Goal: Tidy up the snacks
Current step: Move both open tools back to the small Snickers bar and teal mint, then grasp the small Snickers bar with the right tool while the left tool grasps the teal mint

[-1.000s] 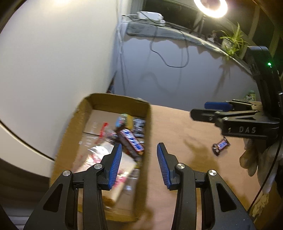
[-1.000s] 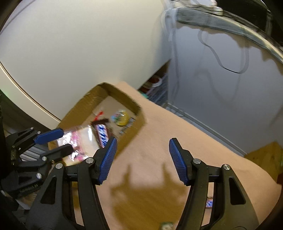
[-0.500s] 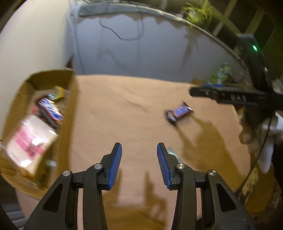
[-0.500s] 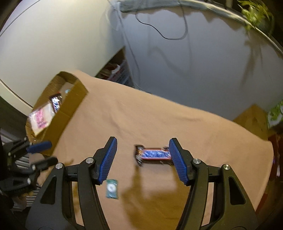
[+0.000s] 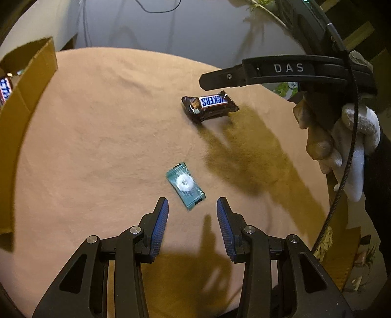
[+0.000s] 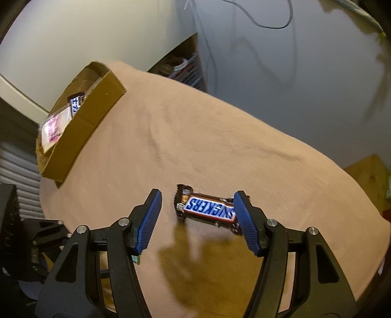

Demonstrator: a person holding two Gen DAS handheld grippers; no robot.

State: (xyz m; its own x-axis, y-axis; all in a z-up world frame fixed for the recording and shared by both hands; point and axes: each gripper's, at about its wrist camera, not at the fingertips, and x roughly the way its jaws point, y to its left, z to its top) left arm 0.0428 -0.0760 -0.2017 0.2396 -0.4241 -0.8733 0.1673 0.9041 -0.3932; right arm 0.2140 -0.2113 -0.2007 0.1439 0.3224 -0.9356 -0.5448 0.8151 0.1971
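A brown Snickers bar (image 5: pixel 209 108) lies on the tan cloth; in the right wrist view it (image 6: pixel 207 210) sits between my open right gripper's (image 6: pixel 198 215) blue pads. A small teal candy packet (image 5: pixel 185 186) lies just ahead of my open, empty left gripper (image 5: pixel 192 211). The right gripper also shows in the left wrist view (image 5: pixel 268 71), held above the bar. A cardboard box (image 6: pixel 83 122) with several snacks inside stands at the table's far left, also in the left wrist view (image 5: pixel 22 110).
The tan cloth-covered table (image 5: pixel 110 127) ends at a grey wall (image 6: pixel 281 61) with a dangling cable. A plant (image 5: pixel 264 9) stands at the back right. A gloved hand (image 5: pixel 342 137) holds the right gripper.
Both grippers have swung away from the box toward the table's middle and come lower. The teal packet now lies before the left gripper, and the Snickers bar between the right gripper's pads.
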